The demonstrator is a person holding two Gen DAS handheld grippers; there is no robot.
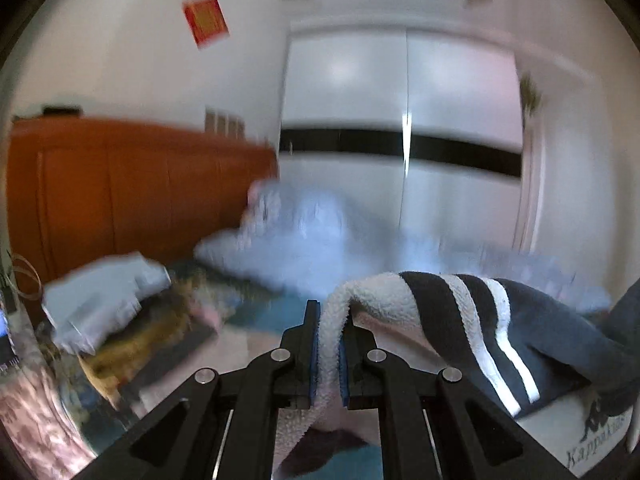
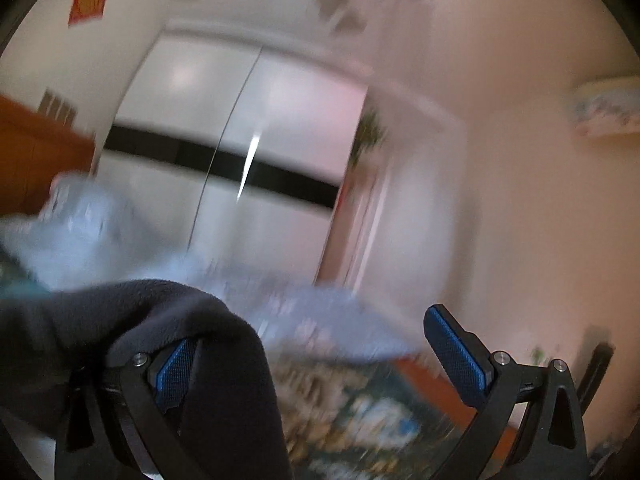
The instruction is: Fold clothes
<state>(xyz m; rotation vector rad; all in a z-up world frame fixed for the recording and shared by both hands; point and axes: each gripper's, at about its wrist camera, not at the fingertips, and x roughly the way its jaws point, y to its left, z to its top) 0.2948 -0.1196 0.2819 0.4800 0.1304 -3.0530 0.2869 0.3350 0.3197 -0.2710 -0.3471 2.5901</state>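
Left gripper (image 1: 329, 344) clamped on dark fleece garment with white stripes (image 1: 472, 320), right gripper (image 2: 320, 364) spread wide, one finger (image 2: 172, 376) half-hidden under cloth, blurred background.

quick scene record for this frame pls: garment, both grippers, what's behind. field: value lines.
garment: dark fleece garment with white stripes and a white fleecy lining, lifted between the two grippers
left gripper: left gripper shut on the garment's white fleecy edge
right gripper: right gripper open; dark fabric draped over one finger, the other finger bare
background: pale blue bedding, orange headboard, white wardrobe
image quality: both views motion-blurred
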